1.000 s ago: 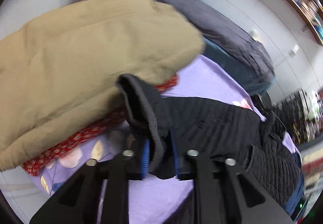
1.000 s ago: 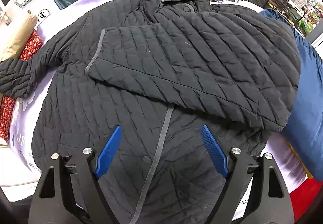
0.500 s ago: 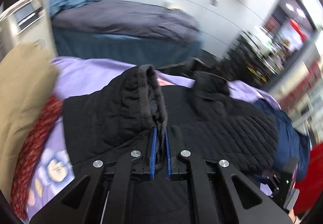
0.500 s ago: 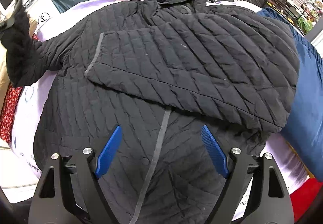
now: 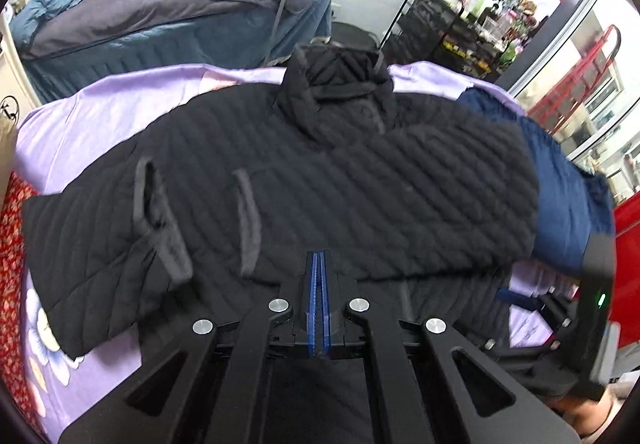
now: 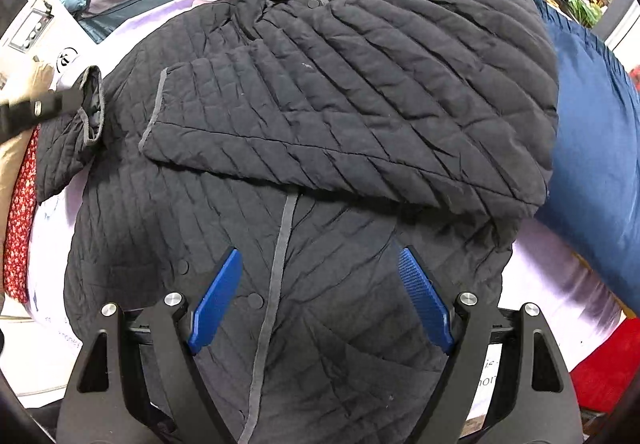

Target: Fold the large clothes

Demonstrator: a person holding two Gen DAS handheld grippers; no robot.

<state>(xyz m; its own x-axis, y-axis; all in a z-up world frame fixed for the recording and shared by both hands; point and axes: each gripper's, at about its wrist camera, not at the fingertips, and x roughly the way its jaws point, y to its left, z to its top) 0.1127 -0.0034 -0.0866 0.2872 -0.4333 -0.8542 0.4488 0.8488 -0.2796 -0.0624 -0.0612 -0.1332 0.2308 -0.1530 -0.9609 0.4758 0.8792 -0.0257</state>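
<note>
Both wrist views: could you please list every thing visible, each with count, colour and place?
quilted jacket: one, black with grey trim, spread on the sheet, one sleeve folded across the chest
bed sheet: one, purple, flowered, under the jacket
blue garment: one, dark blue, right of the jacket
red flowered cloth: one, left edge
tan garment: one, left edge
bedding: grey and blue, far bed
wire rack: one, black, background
left gripper: black, blue pads, shut
right gripper: open, above the jacket's lower front
</note>
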